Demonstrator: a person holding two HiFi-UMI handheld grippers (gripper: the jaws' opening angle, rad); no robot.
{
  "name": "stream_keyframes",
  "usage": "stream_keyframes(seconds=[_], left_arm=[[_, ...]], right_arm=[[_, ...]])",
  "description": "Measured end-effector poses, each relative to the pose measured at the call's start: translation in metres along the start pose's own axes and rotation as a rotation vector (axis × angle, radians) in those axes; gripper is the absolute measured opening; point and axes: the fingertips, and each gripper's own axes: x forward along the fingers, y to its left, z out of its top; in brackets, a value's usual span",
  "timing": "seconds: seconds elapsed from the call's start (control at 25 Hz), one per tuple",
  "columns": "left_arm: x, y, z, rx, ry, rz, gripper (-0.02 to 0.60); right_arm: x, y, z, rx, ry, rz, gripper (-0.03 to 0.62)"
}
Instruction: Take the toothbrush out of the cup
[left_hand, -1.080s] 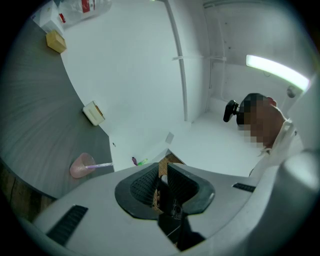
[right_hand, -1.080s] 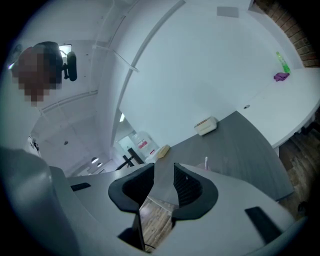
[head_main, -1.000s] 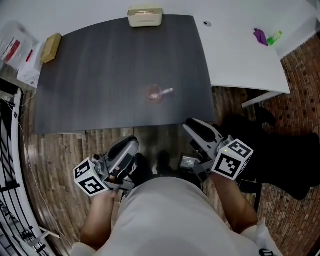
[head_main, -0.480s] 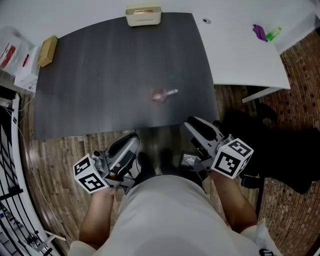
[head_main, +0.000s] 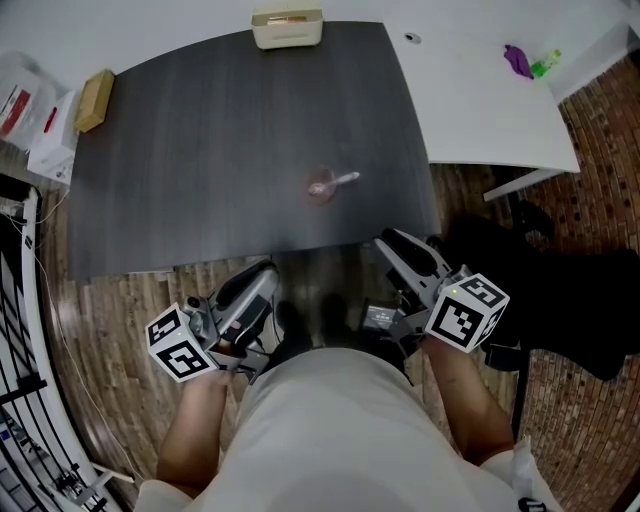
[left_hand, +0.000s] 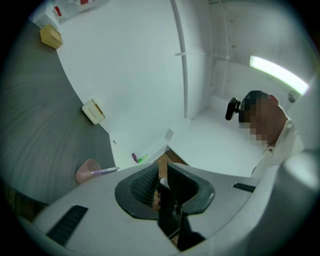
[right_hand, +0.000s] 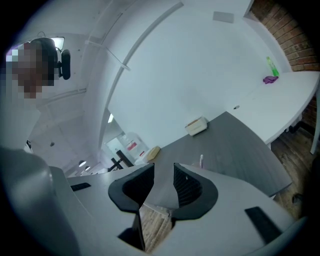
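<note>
At the far left we see white packets (head_main: 38, 100) on the edge of a pale surface, and just beside them a tan block (head_main: 95, 98) lying at the left corner of the dark grey tabletop (head_main: 200, 170).

Below the near edge of that tabletop, over the wooden floor (head_main: 110, 310), we hold the left gripper (head_main: 262, 280) with its marker cube (head_main: 180, 346) toward us. In the left gripper view its fingers (left_hand: 145, 186) stand only a narrow gap apart, and just floor shows through the gap.

At the far edge of the tabletop, near the middle, sits a beige box (head_main: 288, 30). The pink cup (head_main: 319, 189) stands toward the near side of the tabletop, well apart from both grippers. The toothbrush (head_main: 341, 181) is in the cup, leaning out over its rim to the right. The left gripper view shows the same: the cup (left_hand: 86, 171) on the grey surface with the toothbrush (left_hand: 104, 171) sticking out sideways.

To the right, the right gripper (head_main: 392, 246) hangs just off the near right corner of the tabletop, its marker cube (head_main: 466, 314) below it. In the right gripper view its fingers (right_hand: 189, 187) are apart, with tabletop and floor showing between them, and the toothbrush's tip (right_hand: 201, 160) pokes up just above one of them.

Further right a white table (head_main: 480, 120) adjoins the dark one and carries a purple thing (head_main: 519, 62) touching a green thing (head_main: 543, 68).
</note>
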Motion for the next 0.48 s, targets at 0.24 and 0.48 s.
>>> stream_keyframes(seconds=[0.24, 0.48], left_arm=[[0.0001, 0.0025, 0.0023, 0.003, -0.001, 0.002, 0.051], [0.0054, 0.0009, 0.0059, 0.010, 0.005, -0.008, 0.051]], right_arm=[[0.0020, -0.0032, 0.0038, -0.007, -0.004, -0.013, 0.126], [0.0059, -0.0033, 0.0087, -0.010, -0.007, -0.017, 0.126]])
